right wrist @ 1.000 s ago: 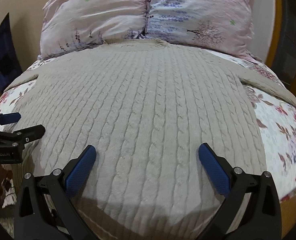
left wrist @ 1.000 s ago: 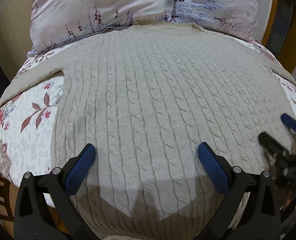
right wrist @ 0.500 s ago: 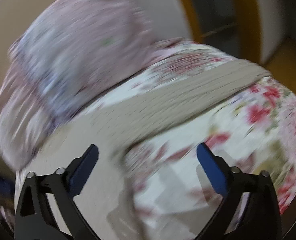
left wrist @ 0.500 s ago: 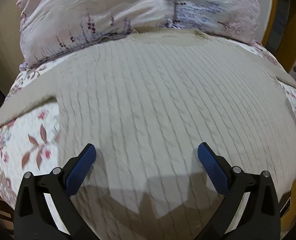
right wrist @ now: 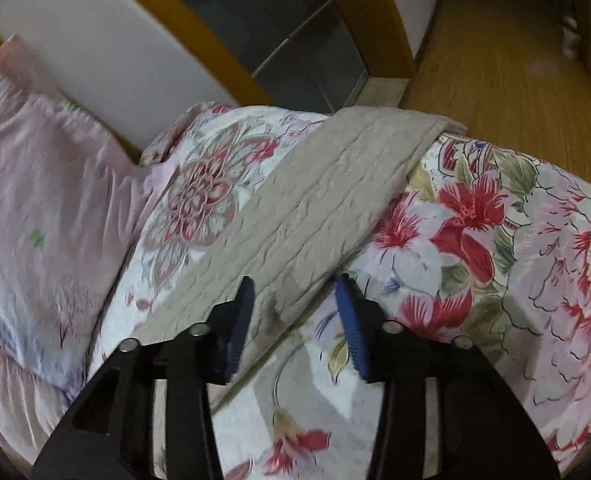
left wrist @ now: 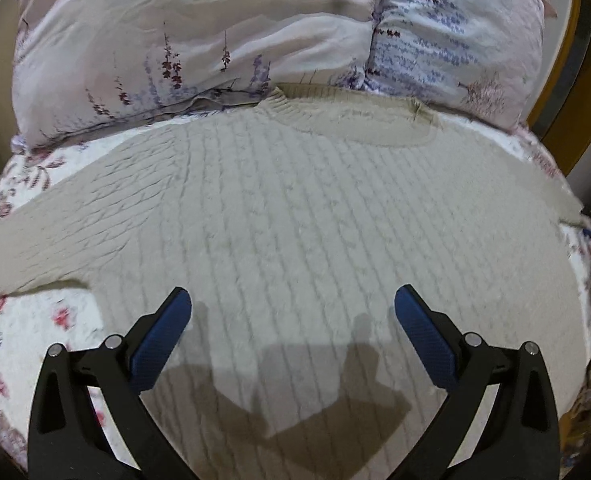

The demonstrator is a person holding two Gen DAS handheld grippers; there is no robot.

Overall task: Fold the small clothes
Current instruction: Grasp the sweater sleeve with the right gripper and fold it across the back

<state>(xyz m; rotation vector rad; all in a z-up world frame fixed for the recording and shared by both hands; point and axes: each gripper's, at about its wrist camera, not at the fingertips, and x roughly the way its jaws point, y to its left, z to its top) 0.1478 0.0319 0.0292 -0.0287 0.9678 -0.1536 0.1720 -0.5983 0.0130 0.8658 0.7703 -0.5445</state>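
A beige cable-knit sweater point(left wrist: 295, 208) lies flat, front up, on a floral bedspread point(left wrist: 35, 320), with its collar point(left wrist: 351, 112) against the pillows. My left gripper point(left wrist: 291, 294) hovers open over the sweater's body with nothing between its blue pads. In the right wrist view the sweater's right sleeve point(right wrist: 315, 200) runs diagonally up to its cuff point(right wrist: 431, 132) at the bed's edge. My right gripper point(right wrist: 294, 280) sits over the sleeve's lower edge. Its jaws are closing, the knit lies between them, and the pads still stand apart from it.
Two pale floral pillows point(left wrist: 215, 40) line the head of the bed; one of them point(right wrist: 35, 200) shows at the left of the right wrist view. Beyond the bedspread point(right wrist: 475, 220) lie a wooden floor point(right wrist: 495, 60) and a wooden frame point(right wrist: 199, 52) against the wall.
My right gripper swung from the sweater's body to the right sleeve, rolled, and its jaws narrowed. My left gripper moved forward toward the collar and stayed open.
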